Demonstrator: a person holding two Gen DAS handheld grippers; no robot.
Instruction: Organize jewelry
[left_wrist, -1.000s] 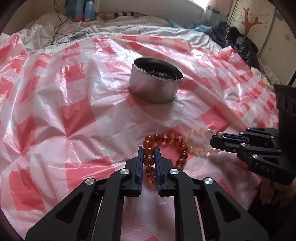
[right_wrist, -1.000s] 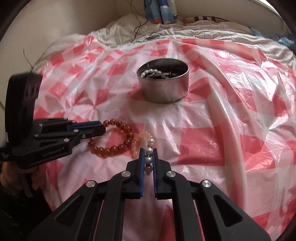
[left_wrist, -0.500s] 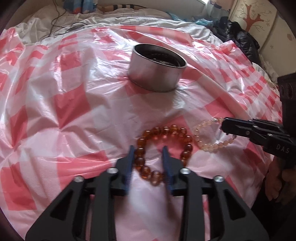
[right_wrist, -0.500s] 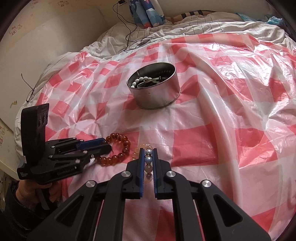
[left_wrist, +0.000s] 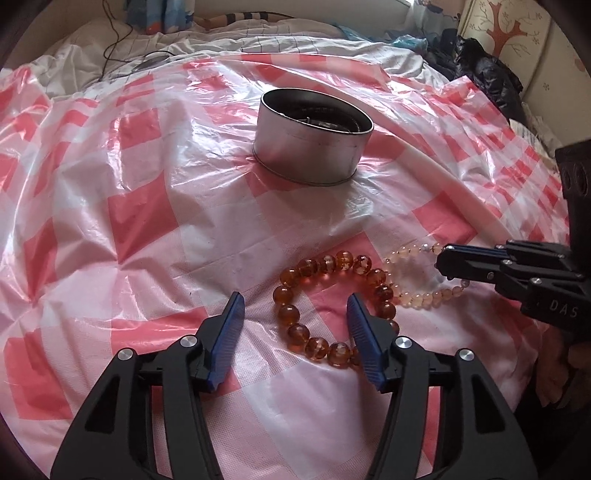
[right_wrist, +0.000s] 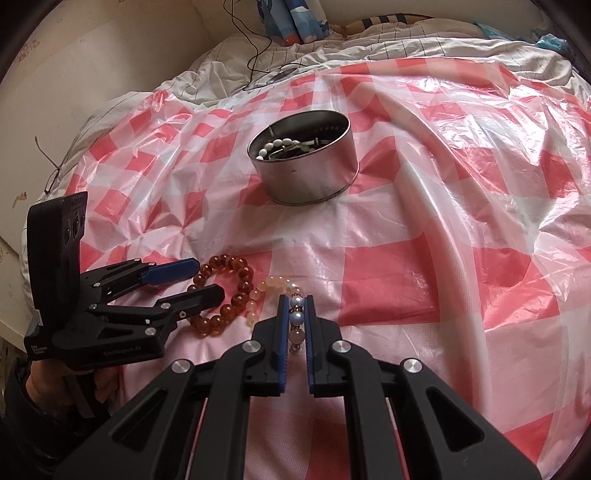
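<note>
An amber bead bracelet (left_wrist: 295, 314) lies on the pink checked plastic sheet (left_wrist: 147, 206); it also shows in the right wrist view (right_wrist: 236, 291). My left gripper (left_wrist: 295, 310) is open, its fingers either side of the bracelet's near part, not holding it. A pale peach bracelet (left_wrist: 417, 295) lies just right of the amber one. My right gripper (right_wrist: 296, 301) is shut on the pale bracelet (right_wrist: 258, 295) at its pearl beads. A round metal tin (left_wrist: 314, 144) stands beyond, with white beads and other jewelry inside it in the right wrist view (right_wrist: 306, 162).
The sheet covers a bed with a rumpled white quilt (right_wrist: 332, 40) and a black cable (right_wrist: 258, 48) at the far end. Dark clothes (left_wrist: 484, 70) lie at the far right. A wall (right_wrist: 74, 55) runs along the left side.
My left gripper has opened wide and let go of the amber bracelet, which now lies flat. My right gripper stays shut on the pale bracelet and has lifted a little.
</note>
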